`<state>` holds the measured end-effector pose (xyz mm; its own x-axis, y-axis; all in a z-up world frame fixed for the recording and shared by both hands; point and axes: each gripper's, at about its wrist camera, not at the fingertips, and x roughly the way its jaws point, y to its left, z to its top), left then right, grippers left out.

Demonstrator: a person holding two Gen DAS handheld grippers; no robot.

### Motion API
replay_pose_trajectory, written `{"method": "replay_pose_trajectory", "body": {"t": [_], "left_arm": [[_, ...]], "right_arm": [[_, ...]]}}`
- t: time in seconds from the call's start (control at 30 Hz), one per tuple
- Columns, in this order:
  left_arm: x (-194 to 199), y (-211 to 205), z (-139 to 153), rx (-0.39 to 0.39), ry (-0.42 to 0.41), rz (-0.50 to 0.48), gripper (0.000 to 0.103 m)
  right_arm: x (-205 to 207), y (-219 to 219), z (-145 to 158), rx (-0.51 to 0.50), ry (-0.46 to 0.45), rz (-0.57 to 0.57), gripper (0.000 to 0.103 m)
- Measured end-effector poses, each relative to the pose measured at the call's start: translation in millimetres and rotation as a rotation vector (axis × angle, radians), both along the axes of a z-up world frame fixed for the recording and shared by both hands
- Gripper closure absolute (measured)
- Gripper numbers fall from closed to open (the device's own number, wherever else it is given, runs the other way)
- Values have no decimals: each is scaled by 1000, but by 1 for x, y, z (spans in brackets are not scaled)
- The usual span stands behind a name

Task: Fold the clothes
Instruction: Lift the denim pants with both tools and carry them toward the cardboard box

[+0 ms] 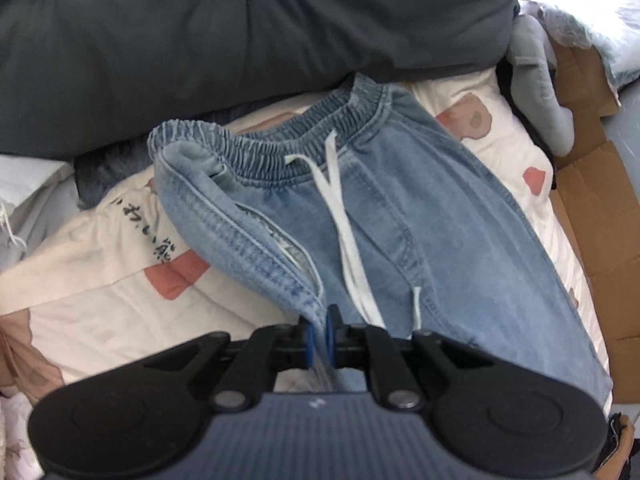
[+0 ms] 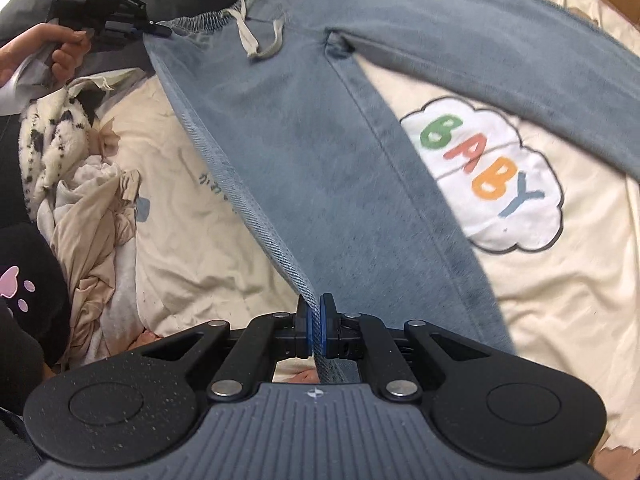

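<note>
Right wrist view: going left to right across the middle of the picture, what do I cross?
Black-and-white fuzzy garment → crumpled beige clothes → cream quilt → jeans leg, its edge pinched in the right gripper → BABY cloud patch.

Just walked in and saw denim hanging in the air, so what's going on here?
A person is folding light blue denim drawstring trousers over a cream printed quilt. The left hand-held gripper is shut on the fabric near the elastic waistband, and the right hand-held gripper is shut on the side seam further down one leg. That edge is lifted between them; the other leg lies on the quilt.
</note>
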<state>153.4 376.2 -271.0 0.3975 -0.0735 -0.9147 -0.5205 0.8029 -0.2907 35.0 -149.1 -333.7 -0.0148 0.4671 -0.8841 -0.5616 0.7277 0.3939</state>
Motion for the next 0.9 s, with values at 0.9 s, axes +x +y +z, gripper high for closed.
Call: {"method": "replay_pose_trajectory", "body": {"t": [0.9], "left_arm": [[72, -27, 16, -97, -174, -19, 96]], "right_arm": [[88, -28, 43, -119, -122, -91, 102]]}}
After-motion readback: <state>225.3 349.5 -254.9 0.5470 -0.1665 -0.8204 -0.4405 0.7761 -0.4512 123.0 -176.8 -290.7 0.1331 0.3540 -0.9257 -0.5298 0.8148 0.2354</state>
